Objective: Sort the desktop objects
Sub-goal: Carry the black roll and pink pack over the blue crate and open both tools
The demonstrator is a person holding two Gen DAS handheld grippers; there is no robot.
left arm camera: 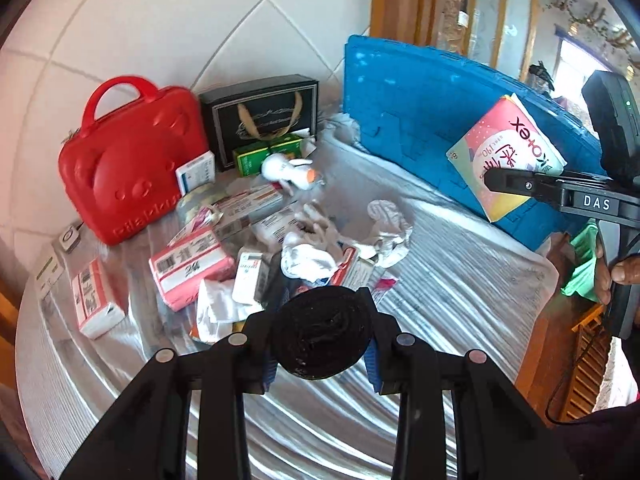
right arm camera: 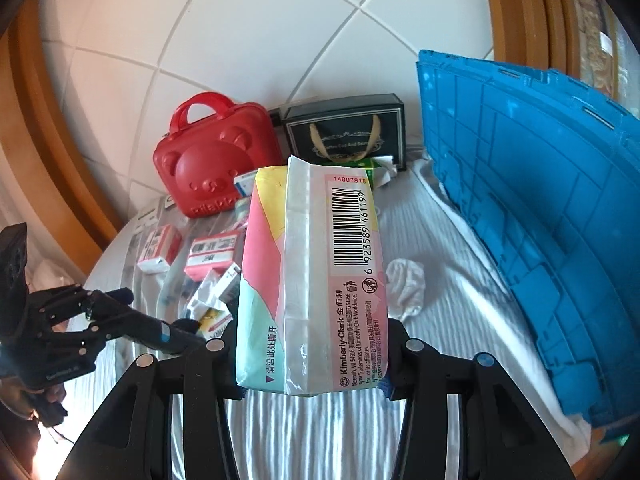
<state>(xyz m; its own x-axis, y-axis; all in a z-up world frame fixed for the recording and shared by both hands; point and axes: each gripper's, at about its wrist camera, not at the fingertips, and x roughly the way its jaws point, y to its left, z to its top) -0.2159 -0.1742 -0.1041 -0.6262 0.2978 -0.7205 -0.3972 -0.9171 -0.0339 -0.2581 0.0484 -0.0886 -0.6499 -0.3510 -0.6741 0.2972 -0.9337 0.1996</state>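
In the left wrist view my left gripper (left arm camera: 320, 320) is shut on a black roll (left arm camera: 324, 336), held a little above the striped cloth. My right gripper (right arm camera: 312, 332) is shut on a pink, yellow and mint soft pack (right arm camera: 312, 276) with a barcode, held upright over the table. The left wrist view shows the same pack (left arm camera: 508, 148) at the right, in front of the blue crate (left arm camera: 420, 112), with the right gripper (left arm camera: 500, 182) below it. From the right wrist view the left gripper (right arm camera: 176, 334) appears low at the left.
A red bear-faced case (left arm camera: 132, 160) and a black gift bag (left arm camera: 264, 120) stand at the back by the tiled wall. Several small boxes, a pink packet (left arm camera: 188, 268), white socks (left arm camera: 388, 236) and a white plush toy (left arm camera: 288, 168) lie scattered on the cloth.
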